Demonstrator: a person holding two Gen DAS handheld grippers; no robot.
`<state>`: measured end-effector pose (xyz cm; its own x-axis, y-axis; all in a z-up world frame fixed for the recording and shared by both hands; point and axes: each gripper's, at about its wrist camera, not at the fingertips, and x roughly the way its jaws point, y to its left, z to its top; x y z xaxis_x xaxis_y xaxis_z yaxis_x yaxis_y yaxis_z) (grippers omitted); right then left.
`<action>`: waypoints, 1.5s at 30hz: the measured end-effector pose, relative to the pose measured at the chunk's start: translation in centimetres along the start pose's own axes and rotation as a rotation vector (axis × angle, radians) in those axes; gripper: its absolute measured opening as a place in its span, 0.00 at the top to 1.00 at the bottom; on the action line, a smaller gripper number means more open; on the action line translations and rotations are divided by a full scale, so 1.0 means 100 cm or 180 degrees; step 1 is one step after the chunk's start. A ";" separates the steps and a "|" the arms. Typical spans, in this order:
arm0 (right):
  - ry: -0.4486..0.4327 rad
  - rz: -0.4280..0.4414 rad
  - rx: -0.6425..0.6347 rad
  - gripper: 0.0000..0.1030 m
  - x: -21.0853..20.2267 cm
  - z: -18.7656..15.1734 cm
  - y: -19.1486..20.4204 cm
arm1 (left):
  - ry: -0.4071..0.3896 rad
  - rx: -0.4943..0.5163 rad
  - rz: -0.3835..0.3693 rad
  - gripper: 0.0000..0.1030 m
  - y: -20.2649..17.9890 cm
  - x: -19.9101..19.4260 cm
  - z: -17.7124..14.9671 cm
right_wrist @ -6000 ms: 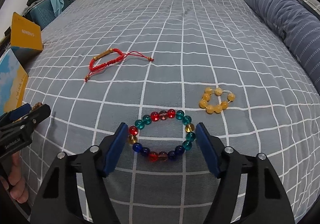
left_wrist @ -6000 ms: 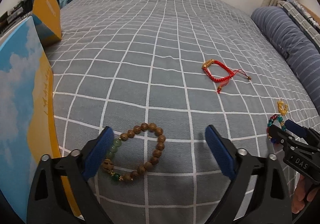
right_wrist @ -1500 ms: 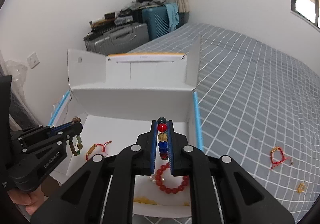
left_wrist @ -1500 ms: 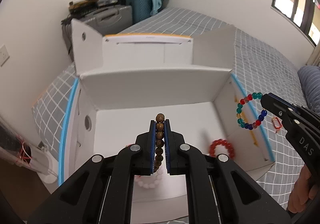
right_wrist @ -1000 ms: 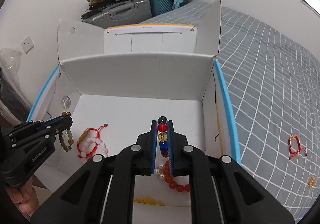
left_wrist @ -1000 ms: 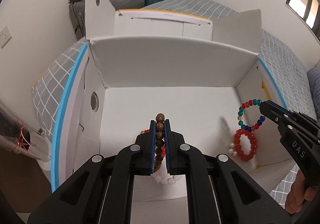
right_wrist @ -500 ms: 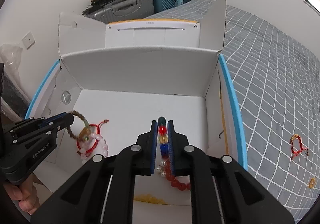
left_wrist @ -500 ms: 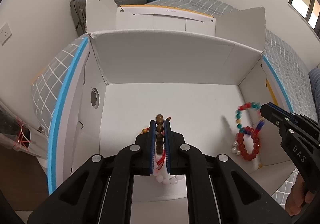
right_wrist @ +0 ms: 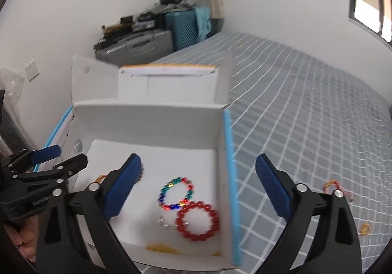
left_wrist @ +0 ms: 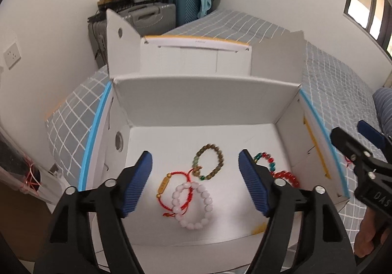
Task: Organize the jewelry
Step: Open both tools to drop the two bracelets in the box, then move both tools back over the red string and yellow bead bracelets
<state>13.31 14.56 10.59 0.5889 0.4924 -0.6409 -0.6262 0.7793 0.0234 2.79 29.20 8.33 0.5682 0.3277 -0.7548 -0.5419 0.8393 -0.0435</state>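
An open white cardboard box [left_wrist: 208, 100] holds the jewelry. My left gripper [left_wrist: 194, 155] hovers over it, jaws opening, nothing between them. Below it on the box floor lie the brown wooden bead bracelet [left_wrist: 208, 146], a red cord bracelet [left_wrist: 163, 185] and a pale pink bead bracelet [left_wrist: 207, 196]. My right gripper [right_wrist: 198, 159] is above the box's right side [right_wrist: 147, 124], jaws opening and empty. Under it lie the multi-colour bead bracelet [right_wrist: 175, 181] and a red bead bracelet [right_wrist: 196, 238]. Each gripper shows in the other's view: right gripper [left_wrist: 346, 127], left gripper [right_wrist: 72, 155].
The box sits at the corner of a bed with a grey checked cover [right_wrist: 306, 102]. A red cord bracelet [right_wrist: 335, 188] and a small yellow charm [right_wrist: 365, 228] lie on the cover to the right. Suitcases [left_wrist: 152, 17] stand against the far wall.
Both grippers have opened and lifted. The wooden bracelet dropped from the left one onto the box floor. The multi-colour bracelet dropped from the right one beside the red beads.
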 end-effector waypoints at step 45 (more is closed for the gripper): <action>0.0202 -0.1620 0.1254 0.07 -0.059 -0.170 -0.354 | 0.0044 0.1358 -0.1214 0.06 -0.400 0.095 -0.037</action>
<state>23.33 -22.49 0.52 0.7238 0.0092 -0.6899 -0.0350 0.9991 -0.0234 27.54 -2.83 0.51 0.6648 -0.0360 -0.7461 -0.0003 0.9988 -0.0485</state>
